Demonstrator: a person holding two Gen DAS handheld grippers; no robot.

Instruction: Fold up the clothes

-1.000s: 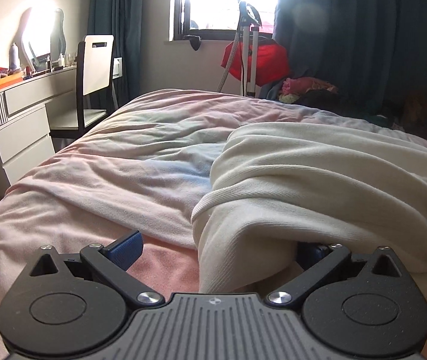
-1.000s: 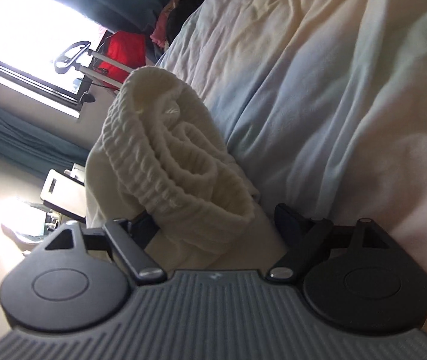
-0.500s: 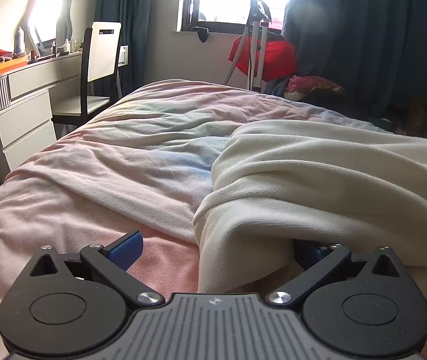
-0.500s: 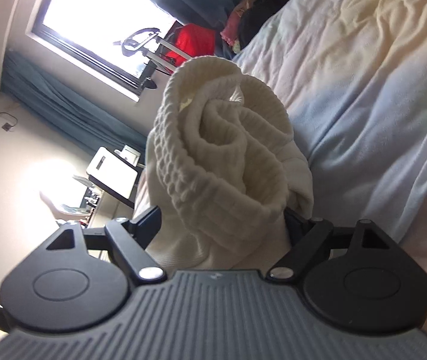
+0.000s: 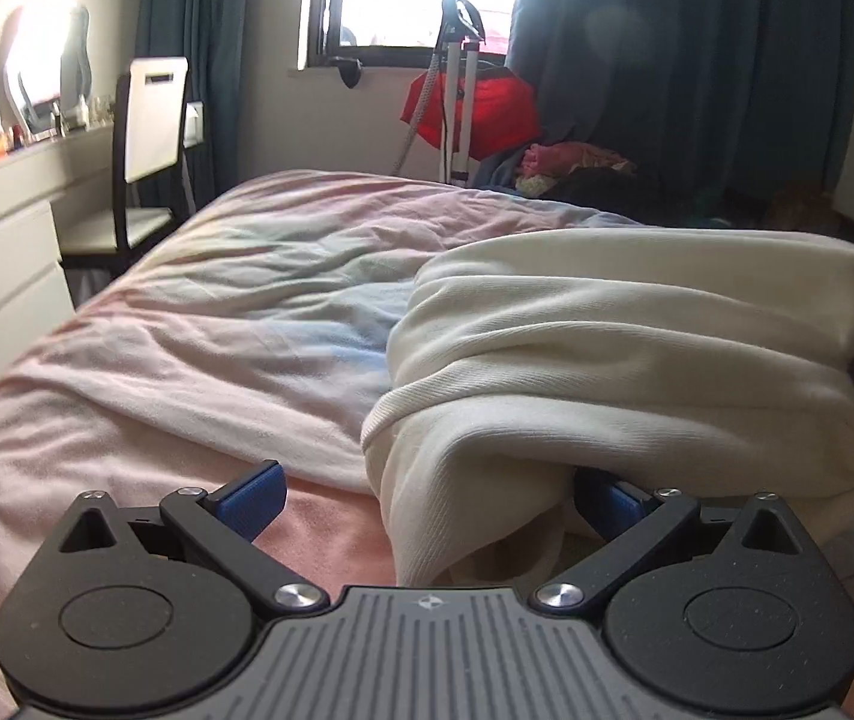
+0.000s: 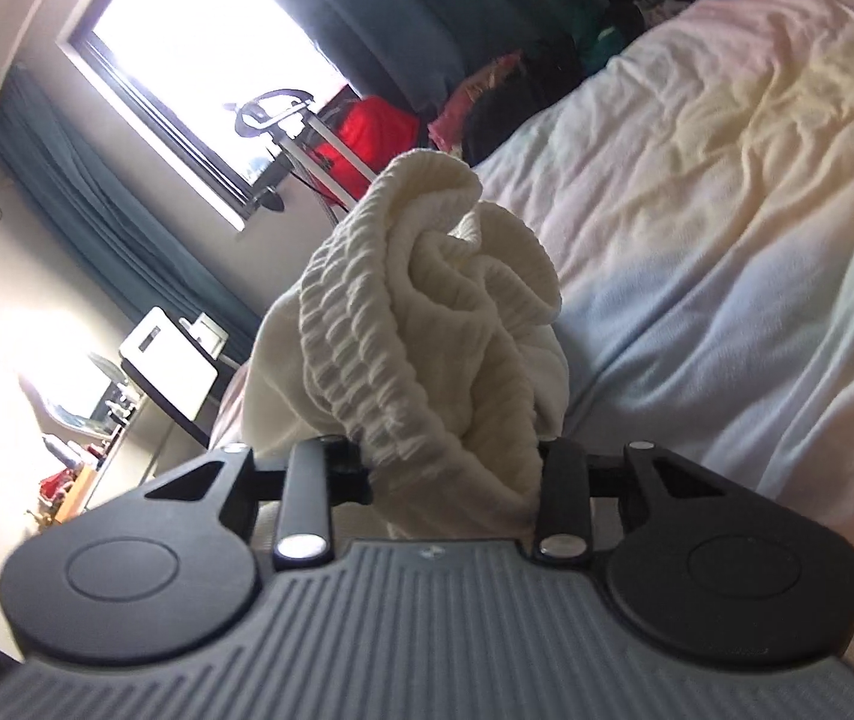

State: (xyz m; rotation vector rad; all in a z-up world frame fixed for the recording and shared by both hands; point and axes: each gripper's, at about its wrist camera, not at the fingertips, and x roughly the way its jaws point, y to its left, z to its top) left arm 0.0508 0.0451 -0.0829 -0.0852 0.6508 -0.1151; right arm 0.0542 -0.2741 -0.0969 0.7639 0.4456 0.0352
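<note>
In the right wrist view, the right gripper [image 6: 454, 474] has just been closing its jaws, and they now pinch a bunched ribbed band of the cream garment [image 6: 427, 324], which rises through the centre of the frame above the pastel bedspread [image 6: 727, 210]. In the left wrist view, the left gripper [image 5: 427, 498] has its blue-padded fingers [image 5: 249, 495] spread wide; a fold of the cream garment [image 5: 637, 360] hangs between them at lower centre, apart from the left pad, while the right pad is partly covered by cloth. The garment fills the right half of that frame, lying on the bedspread [image 5: 216, 324]. A white chair [image 5: 153, 120] stands at upper left.
</note>
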